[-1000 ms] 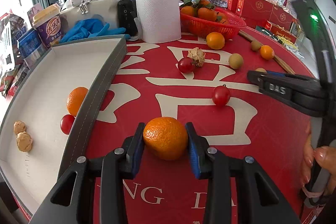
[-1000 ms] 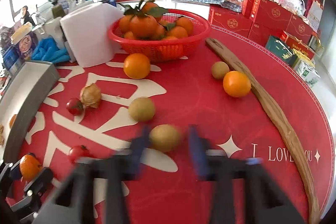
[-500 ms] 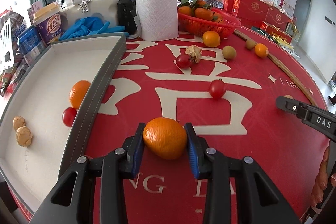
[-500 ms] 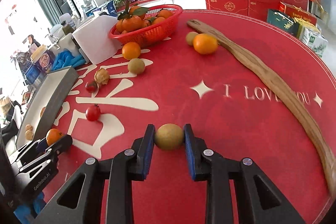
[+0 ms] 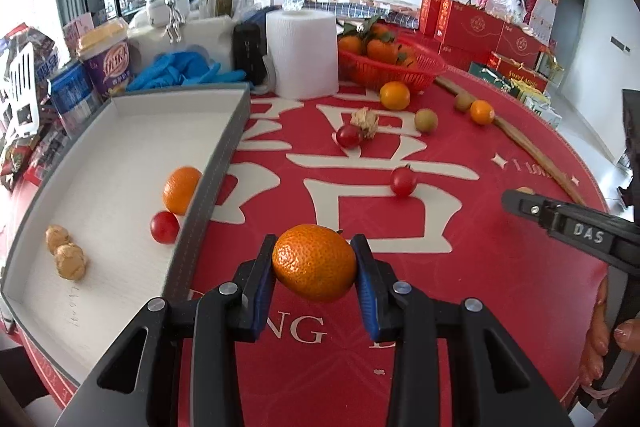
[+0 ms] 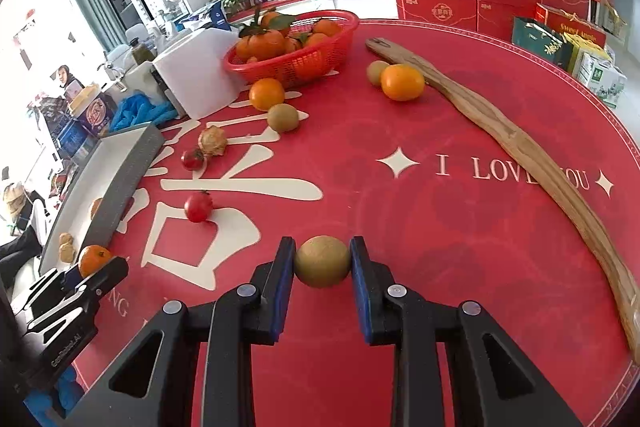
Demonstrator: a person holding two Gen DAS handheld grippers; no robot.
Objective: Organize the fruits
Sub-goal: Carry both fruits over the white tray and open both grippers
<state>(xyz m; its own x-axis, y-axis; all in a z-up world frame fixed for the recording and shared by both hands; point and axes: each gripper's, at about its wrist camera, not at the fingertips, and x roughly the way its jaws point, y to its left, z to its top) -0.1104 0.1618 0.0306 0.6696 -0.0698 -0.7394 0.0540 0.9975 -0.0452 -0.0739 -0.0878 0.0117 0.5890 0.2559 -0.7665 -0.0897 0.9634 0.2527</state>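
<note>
We have a fruit in each hand. Our left tongs [image 5: 316, 267] are closed on a mandarin [image 5: 315, 261], the blue pads pressing its two sides, and it looks lifted just clear of the red table [image 5: 480, 267]. Our right tongs [image 6: 322, 263] are clamped narrowly on a small brown-green round fruit [image 6: 322, 261], low over the table or on it; we cannot tell which. The grey-walled tray [image 5: 208, 187], already holding an orange [image 5: 181, 183], a cherry tomato [image 5: 164, 227] and two tan lumps, lies to the left of both tongs. Its near wall runs lengthwise just beside the left tongs, so we judge the left hand much nearer: a short carry left over that wall. The right hand must cross past the left tongs, so we'd let the mandarin go first.
</note>
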